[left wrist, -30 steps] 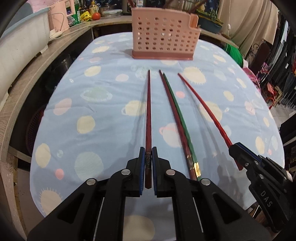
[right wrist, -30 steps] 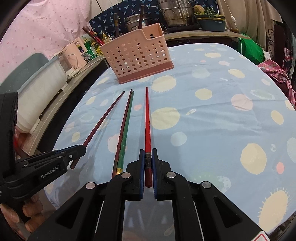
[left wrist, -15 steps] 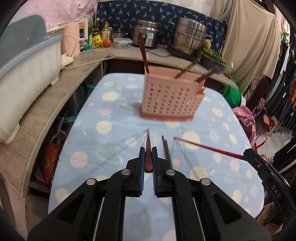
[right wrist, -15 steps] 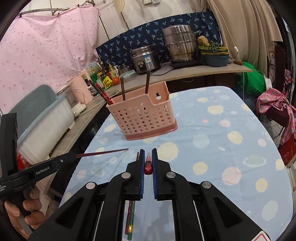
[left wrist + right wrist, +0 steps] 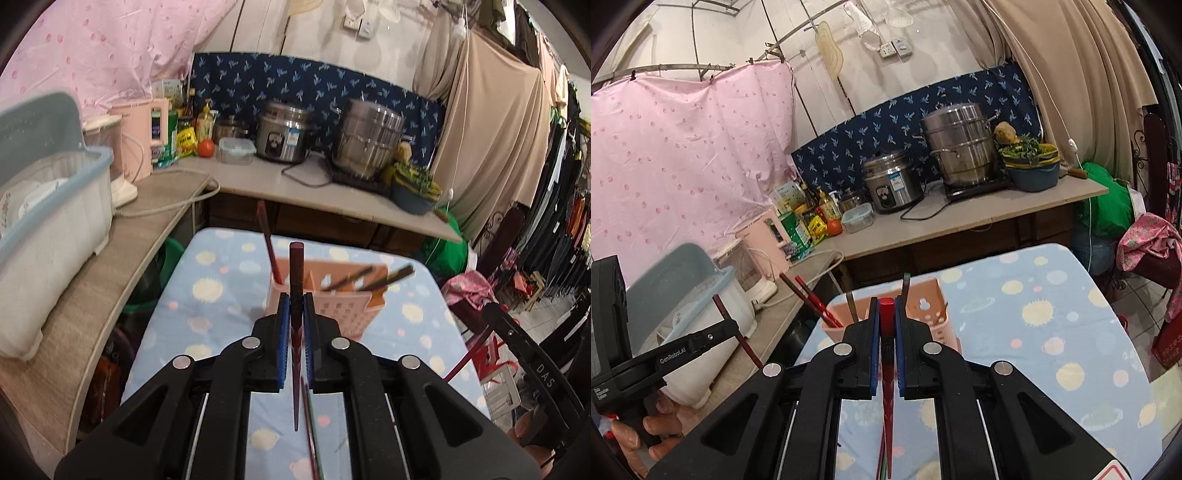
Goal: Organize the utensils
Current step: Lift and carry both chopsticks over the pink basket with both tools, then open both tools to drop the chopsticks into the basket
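Chopsticks: two lifted off the table, one per gripper; dark maroon chopstick clamped in the left gripper, bright red chopstick clamped in the right gripper, each upright with thick end up and tapered tip hanging down.
Left gripper: closed on the maroon stick near its upper part, blue ribbed pads pressed to both sides.
Right gripper: closed on the red stick the same way, squared red butt showing just above the pads.
Stick shape: long, slim, lacquered, smooth, tapering to a fine point; likely slippery, likely to pivot in a two-point pinch.
Risk, pivot: tip could swing sideways if grip is light, then miss the holder mouth.
Risk, snag: tip could catch on the rim or on sticks already leaning inside.
Risk, collision: both sticks heading to one holder, so possible clash near its mouth.
Left on table: green chopstick and one darker beside it, lying below the left gripper on the tablecloth, soft blue fabric with pale round spots.
Holder: pink perforated plastic basket, light, standing beyond both grippers on the cloth; could tip or slide if struck.
Inside holder: several dark and red sticks leaning at angles.
Counter: behind the table, steel pots, not involved.
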A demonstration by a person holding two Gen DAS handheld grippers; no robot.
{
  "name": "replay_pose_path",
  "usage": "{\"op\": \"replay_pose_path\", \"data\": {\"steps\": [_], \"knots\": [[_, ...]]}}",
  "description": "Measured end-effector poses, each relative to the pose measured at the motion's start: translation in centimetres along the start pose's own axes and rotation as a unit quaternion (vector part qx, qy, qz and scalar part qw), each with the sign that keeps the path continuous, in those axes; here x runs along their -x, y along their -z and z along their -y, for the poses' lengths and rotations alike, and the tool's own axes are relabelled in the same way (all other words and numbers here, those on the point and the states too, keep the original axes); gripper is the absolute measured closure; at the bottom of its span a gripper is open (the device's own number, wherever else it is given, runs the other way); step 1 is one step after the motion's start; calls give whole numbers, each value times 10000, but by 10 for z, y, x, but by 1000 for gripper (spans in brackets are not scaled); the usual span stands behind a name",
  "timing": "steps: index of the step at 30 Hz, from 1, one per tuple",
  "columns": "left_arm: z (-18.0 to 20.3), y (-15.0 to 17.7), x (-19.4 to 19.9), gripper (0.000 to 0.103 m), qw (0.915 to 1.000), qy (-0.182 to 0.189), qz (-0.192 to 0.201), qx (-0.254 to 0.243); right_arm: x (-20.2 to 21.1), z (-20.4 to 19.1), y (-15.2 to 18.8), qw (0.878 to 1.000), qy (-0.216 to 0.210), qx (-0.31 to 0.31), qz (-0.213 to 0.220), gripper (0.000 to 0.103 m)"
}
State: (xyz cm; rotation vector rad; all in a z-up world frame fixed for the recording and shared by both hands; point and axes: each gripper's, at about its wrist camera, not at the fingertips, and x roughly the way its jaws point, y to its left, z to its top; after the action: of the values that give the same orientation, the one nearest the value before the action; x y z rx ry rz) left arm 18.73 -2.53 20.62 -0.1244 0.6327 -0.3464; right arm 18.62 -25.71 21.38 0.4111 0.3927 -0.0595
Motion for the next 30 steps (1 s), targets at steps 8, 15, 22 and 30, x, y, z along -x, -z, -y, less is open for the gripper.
{"op": "replay_pose_path", "data": {"steps": [8,15,22,30], "knots": [[6,-56,7,96,9964,66,835,157,-14,-7,-55,9947,1,-247,995,96],[8,-86,1,96,9886,28,1488,243,-36,-2,-83,9862,180,-562,1550,96],[10,-80,-37,96,9912,-160,1304,161,-87,11,-67,9929,278,-683,929,96],[4,-51,-80,94,9981,-116,601,71,-110,15,-34,9976,307,-547,283,85]]}}
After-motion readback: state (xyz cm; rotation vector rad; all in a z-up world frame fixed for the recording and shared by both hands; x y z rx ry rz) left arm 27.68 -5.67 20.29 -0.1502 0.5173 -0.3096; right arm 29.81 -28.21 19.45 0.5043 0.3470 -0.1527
